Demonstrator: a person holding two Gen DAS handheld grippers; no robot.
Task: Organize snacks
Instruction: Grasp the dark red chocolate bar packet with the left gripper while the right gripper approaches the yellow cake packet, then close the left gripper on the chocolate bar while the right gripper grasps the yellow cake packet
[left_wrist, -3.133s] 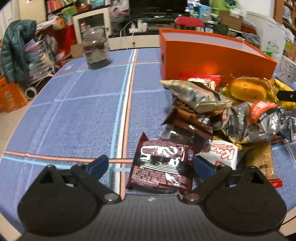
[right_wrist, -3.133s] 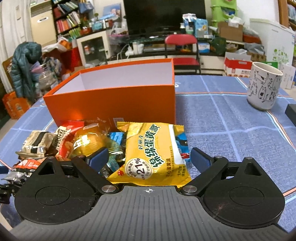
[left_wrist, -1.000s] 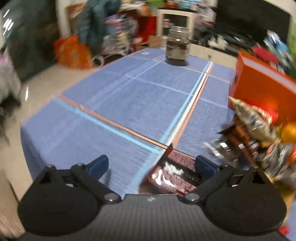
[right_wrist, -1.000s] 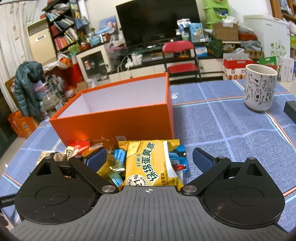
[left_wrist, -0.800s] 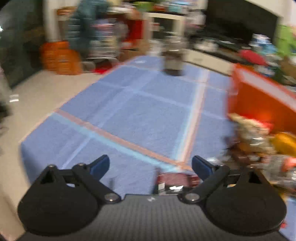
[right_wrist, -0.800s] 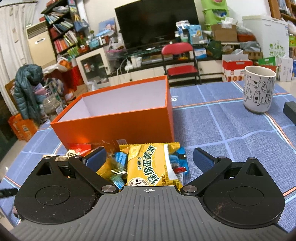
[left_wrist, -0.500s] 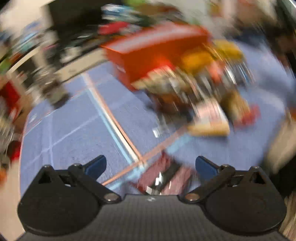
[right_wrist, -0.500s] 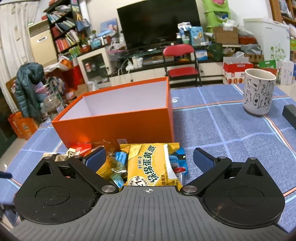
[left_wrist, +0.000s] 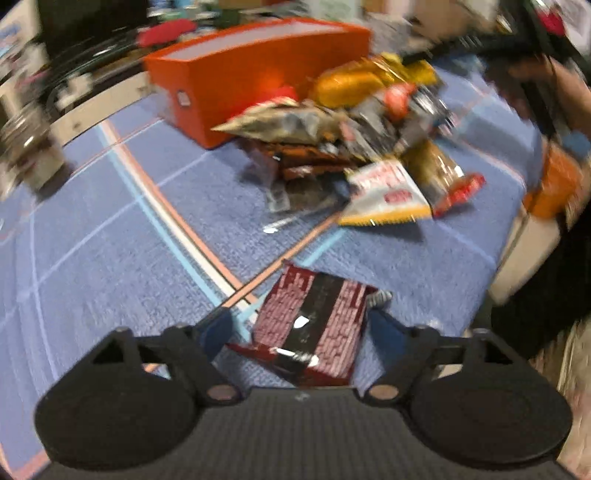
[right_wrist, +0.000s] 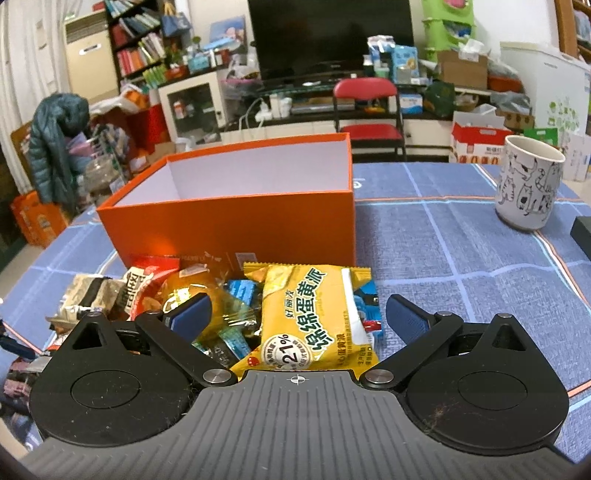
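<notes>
A dark red and black snack packet (left_wrist: 314, 328) lies on the blue tablecloth, apart from the snack pile (left_wrist: 369, 122). My left gripper (left_wrist: 301, 328) straddles it and its jaws are closing; the right pad is at the packet's edge, while a gap shows on the left, so it is not gripped. The open orange box (left_wrist: 258, 70) stands behind the pile. In the right wrist view my right gripper (right_wrist: 299, 317) hangs open over a yellow packet (right_wrist: 317, 314) on top of the pile, in front of the orange box (right_wrist: 229, 221), whose visible inside looks bare.
A cat-print mug (right_wrist: 528, 184) stands at the right, with a black object (right_wrist: 583, 232) at the edge beyond it. A jar (left_wrist: 29, 147) stands far left. A person's arm (left_wrist: 554, 92) is at the table's right side. The table edge (left_wrist: 517, 240) runs close by.
The left view has swung and rolled, so the pile and box now lie ahead. The left jaws have narrowed around the dark red packet. The right gripper has hardly moved.
</notes>
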